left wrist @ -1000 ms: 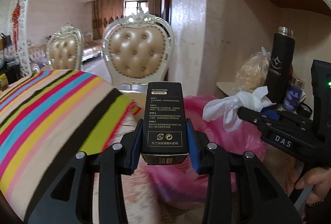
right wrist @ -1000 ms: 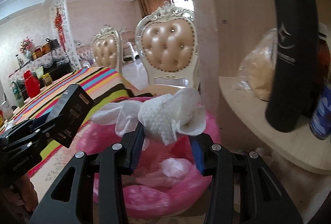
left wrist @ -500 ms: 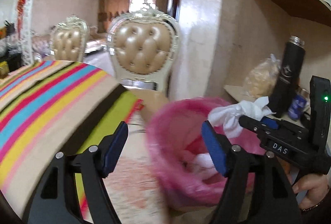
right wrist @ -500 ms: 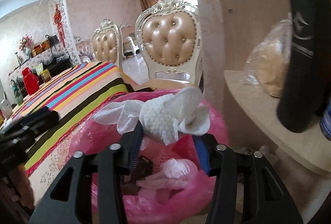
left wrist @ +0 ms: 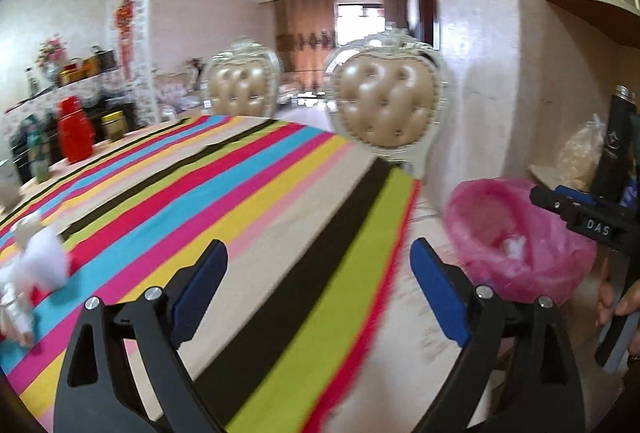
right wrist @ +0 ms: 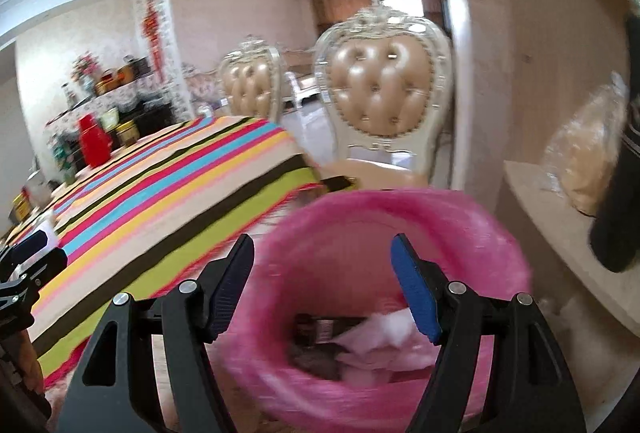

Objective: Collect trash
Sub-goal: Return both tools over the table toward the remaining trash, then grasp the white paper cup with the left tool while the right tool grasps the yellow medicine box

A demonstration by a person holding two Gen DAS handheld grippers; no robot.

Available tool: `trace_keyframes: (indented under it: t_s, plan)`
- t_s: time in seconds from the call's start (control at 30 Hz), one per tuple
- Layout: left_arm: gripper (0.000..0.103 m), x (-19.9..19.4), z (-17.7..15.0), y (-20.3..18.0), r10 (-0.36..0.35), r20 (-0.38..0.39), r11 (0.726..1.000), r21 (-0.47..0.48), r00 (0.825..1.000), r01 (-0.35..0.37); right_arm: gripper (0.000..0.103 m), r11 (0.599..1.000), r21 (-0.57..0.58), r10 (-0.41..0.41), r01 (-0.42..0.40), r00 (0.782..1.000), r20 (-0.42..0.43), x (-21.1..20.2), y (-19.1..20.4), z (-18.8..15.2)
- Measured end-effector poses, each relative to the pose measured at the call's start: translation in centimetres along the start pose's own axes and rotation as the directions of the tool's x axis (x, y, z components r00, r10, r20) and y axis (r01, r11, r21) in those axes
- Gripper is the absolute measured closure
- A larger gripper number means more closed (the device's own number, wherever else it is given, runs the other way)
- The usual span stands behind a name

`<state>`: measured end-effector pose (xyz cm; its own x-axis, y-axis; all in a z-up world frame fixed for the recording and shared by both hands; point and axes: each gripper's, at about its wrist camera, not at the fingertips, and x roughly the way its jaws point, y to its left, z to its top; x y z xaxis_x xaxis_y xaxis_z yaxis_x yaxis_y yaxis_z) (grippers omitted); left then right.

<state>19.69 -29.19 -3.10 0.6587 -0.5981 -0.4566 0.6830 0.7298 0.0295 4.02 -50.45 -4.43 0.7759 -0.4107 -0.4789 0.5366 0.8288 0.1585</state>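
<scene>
A pink-lined trash bin (right wrist: 400, 217) holds a black box (right wrist: 320, 329) and crumpled white tissues (right wrist: 392, 325); another tissue (left wrist: 38, 261) lies on the striped counter (left wrist: 240, 201).

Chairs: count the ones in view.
2. The near chair stands at the striped table's far corner, beside the wall; the far chair is behind the table's far end. Others may be hidden.

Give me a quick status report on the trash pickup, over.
Left gripper and right gripper both opening, nothing between their jaws. Black box and tissue in pink-lined bin. White wad remains on striped tablecloth. Path unobstructed.
</scene>
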Motion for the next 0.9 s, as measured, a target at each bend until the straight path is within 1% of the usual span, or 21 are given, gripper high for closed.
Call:
trace_keyframes:
  t_s: [0.1,0.17,0.3,0.37,0.4,0.43,0.5,0.6,0.63,0.7,0.73,0.77,0.8,0.83,0.9]
  plan:
    - [0.008,-1.9,-0.9,3.1,0.068,0.005,0.997,-0.027,0.998,-0.068,0.035,0.997,-0.056,0.057,-0.058,0.998,-0.01,0.1,3.9,0.0]
    - [0.008,-3.1,-1.5,5.3,0.116,0.005,0.992,-0.047,0.993,-0.115,0.035,0.991,-0.084,0.102,-0.104,0.995,-0.021,0.1,6.6,-0.1]
    - [0.007,-5.4,-2.7,10.2,0.204,-0.008,0.974,-0.094,0.979,-0.204,0.034,0.968,-0.153,0.193,-0.198,0.98,-0.047,0.4,12.4,-0.4]
    - [0.006,-6.6,-3.3,12.9,0.259,-0.019,0.959,-0.117,0.966,-0.259,0.031,0.95,-0.183,0.245,-0.252,0.968,-0.062,0.4,15.6,-0.8]
    - [0.006,-7.2,-3.8,14.4,0.294,-0.029,0.947,-0.127,0.955,-0.295,0.031,0.944,-0.19,0.262,-0.271,0.962,-0.07,0.4,16.7,-0.9]
    - [0.006,-7.6,-4.1,15.4,0.317,-0.037,0.938,-0.132,0.948,-0.319,0.031,0.933,-0.2,0.287,-0.298,0.954,-0.081,0.6,18.3,-1.2]
    - [0.006,-8.4,-4.8,17.9,0.372,-0.06,0.915,-0.146,0.926,-0.377,0.031,0.912,-0.22,0.331,-0.346,0.938,-0.103,0.9,21.4,-1.8]
    - [0.006,-9.1,-6.2,22.9,0.465,-0.13,0.855,-0.19,0.876,-0.483,0.031,0.882,-0.239,0.382,-0.406,0.913,-0.141,1.1,24.8,-2.5]
    - [0.006,-9.1,-6.5,24.2,0.479,-0.152,0.84,-0.206,0.865,-0.502,0.031,0.868,-0.249,0.401,-0.429,0.903,-0.156,1.3,26.2,-2.8]
    - [0.006,-9.2,-7.1,26.7,0.481,-0.197,0.813,-0.265,0.854,-0.519,0.031,0.847,-0.262,0.43,-0.464,0.885,-0.178,1.6,28.4,-2.9]
    - [0.006,-9.2,-7.3,28.4,0.489,-0.218,0.788,-0.304,0.845,-0.535,0.031,0.834,-0.268,0.445,-0.483,0.875,-0.19,2.0,29.7,-2.9]
    - [0.006,-9.1,-7.3,29.2,0.498,-0.23,0.775,-0.316,0.836,-0.548,0.031,0.823,-0.273,0.457,-0.498,0.867,-0.2,2.2,30.8,-2.9]
    - [0.006,-8.9,-7.3,30.4,0.51,-0.249,0.756,-0.326,0.823,-0.568,0.031,0.814,-0.277,0.467,-0.51,0.859,-0.209,2.5,31.8,-2.9]
    - [0.005,-8.7,-7.3,31.0,0.512,-0.258,0.751,-0.328,0.819,-0.573,0.031,0.801,-0.284,0.482,-0.527,0.849,-0.216,2.9,33.1,-2.8]
    - [0.005,-7.9,-7.2,31.7,0.5,-0.282,0.754,-0.322,0.819,-0.572,0.031,0.787,-0.295,0.493,-0.542,0.84,-0.227,3.8,34.5,-2.6]
